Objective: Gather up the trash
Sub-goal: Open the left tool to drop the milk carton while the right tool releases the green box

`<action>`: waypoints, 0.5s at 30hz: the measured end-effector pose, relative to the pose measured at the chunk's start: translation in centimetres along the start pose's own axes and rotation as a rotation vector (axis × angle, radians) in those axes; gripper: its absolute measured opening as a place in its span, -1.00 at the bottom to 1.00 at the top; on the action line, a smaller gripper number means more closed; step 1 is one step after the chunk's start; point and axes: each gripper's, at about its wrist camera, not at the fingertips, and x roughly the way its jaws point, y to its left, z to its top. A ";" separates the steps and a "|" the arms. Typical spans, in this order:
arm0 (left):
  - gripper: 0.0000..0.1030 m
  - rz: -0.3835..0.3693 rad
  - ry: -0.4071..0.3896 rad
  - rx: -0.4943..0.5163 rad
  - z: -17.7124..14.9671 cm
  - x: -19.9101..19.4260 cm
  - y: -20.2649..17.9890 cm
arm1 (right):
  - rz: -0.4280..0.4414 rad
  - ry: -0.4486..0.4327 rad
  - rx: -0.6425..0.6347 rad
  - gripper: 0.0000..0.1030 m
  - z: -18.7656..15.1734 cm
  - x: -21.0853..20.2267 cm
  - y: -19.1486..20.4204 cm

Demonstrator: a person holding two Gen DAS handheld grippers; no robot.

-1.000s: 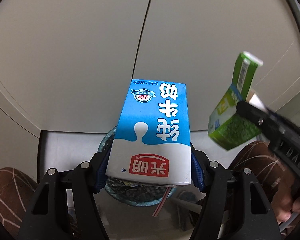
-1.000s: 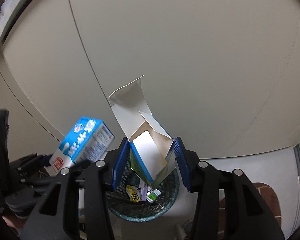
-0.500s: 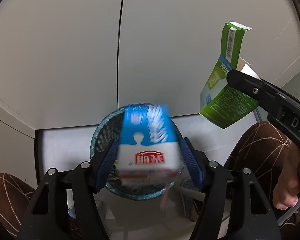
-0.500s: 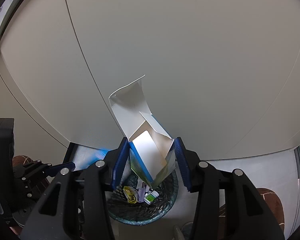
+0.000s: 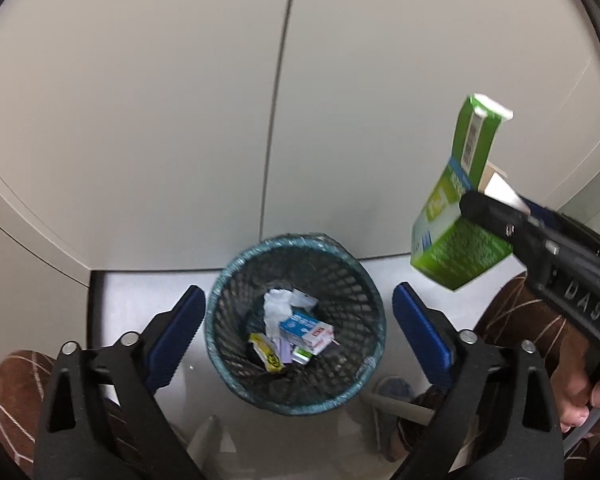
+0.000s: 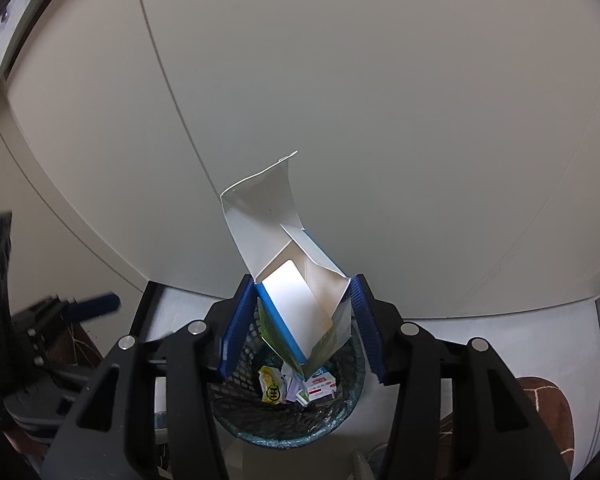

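Right wrist view shows the right gripper (image 6: pixel 300 320) clamping the green box (image 6: pixel 300 300) above the mesh bin (image 6: pixel 346 412), so an off-centre release risks it glancing off the rim, while the left gripper (image 5: pixel 298 336), jaws just opened wide, holds nothing, its milk carton (image 5: pixel 306 330) lying inside

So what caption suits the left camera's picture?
Left gripper, jaws just opened, empty above the mesh bin; milk carton inside.
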 end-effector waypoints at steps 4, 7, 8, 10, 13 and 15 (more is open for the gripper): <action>0.89 0.005 -0.014 0.027 0.5 -0.8 1.4 | 0.040 0.021 0.003 -0.08 0.0 0.5 -0.1; 0.89 0.010 -0.021 -0.002 0.8 -1.2 2.8 | 0.057 0.040 -0.011 -0.06 0.1 1.3 0.4; 0.89 0.011 -0.022 -0.012 1.0 -1.3 3.2 | 0.058 0.048 -0.023 -0.05 0.1 1.6 0.7; 0.89 0.017 -0.024 -0.024 1.1 -1.4 4.0 | 0.056 0.065 -0.047 -0.04 0.1 2.2 1.1; 0.89 0.004 -0.026 -0.063 1.4 -1.4 5.1 | 0.061 0.093 -0.073 -0.04 0.1 3.3 1.6; 0.89 0.006 -0.021 -0.074 1.4 -1.3 5.2 | 0.067 0.104 -0.087 -0.04 0.1 4.0 2.0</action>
